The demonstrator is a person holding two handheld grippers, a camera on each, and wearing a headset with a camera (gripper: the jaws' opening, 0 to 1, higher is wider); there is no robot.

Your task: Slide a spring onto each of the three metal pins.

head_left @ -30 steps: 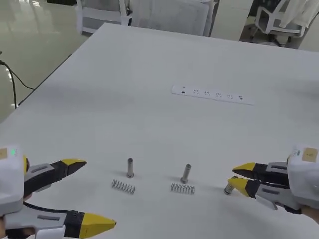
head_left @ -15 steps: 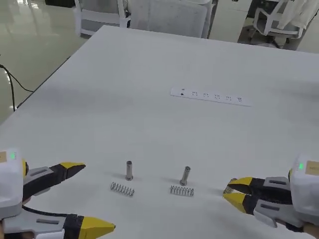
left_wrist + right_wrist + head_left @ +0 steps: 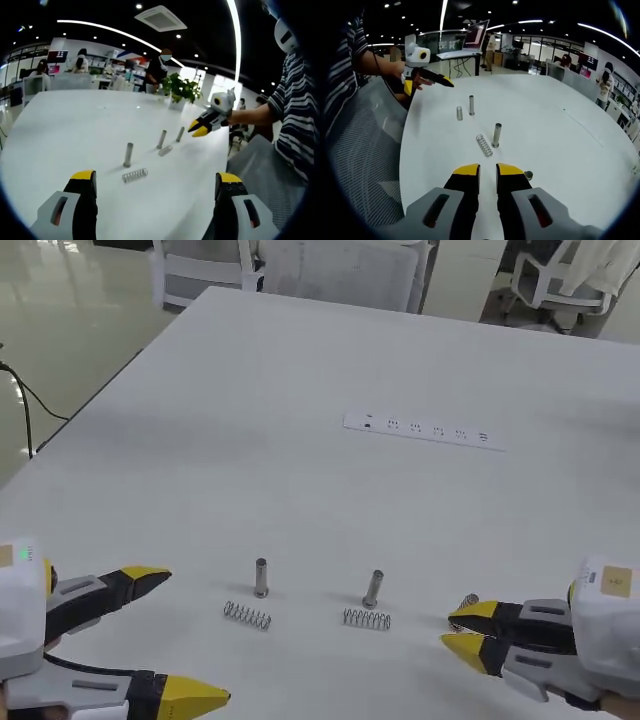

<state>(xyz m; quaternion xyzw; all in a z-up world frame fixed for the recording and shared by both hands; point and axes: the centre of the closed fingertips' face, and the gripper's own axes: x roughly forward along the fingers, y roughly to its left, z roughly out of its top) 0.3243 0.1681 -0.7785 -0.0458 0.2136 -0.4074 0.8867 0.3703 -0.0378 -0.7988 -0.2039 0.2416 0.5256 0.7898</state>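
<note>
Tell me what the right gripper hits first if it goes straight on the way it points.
Probably the spring lying straight ahead of the right gripper, with an upright pin close beside it. Height is unclear: held high, the gripper could pass over the spring.

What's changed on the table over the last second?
The right gripper drew back toward the person, away from the small metal piece at its tips, gripping nothing. The left gripper stayed open and still; the two upright pins and two springs did not move.
</note>
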